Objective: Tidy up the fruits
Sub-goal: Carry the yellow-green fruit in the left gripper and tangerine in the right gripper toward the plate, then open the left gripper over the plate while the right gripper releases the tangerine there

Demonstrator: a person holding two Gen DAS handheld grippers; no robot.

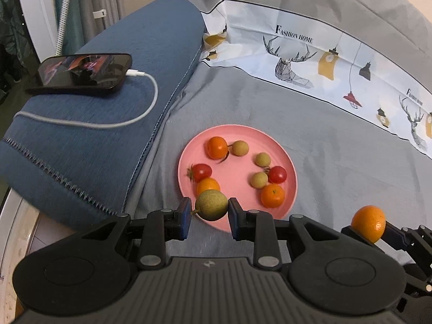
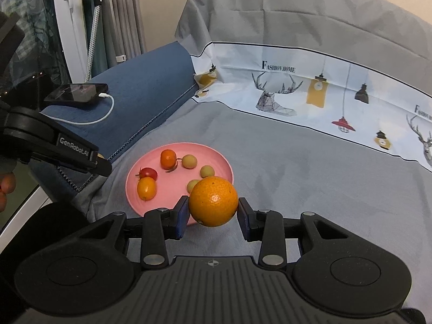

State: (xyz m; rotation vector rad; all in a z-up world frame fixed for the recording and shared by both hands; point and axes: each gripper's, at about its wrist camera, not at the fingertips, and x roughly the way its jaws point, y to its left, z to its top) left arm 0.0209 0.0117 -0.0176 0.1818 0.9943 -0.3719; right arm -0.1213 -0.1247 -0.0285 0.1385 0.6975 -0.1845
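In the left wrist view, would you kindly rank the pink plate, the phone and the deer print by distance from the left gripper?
1. Pink plate, just beyond the left gripper.
2. Phone, upper left on the blue cushion.
3. Deer print, far upper right.

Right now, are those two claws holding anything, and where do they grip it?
Left gripper pinches a green-brown longan by its sides; right gripper pinches a mandarin likewise.

Both grippers clamped, each angled downward

The left gripper [image 1: 210, 210] pinches a green-brown fruit [image 1: 211, 205] between its blue pads; the right gripper [image 2: 213, 208] grips an orange fruit [image 2: 213, 201] the same way, level with it on its right.
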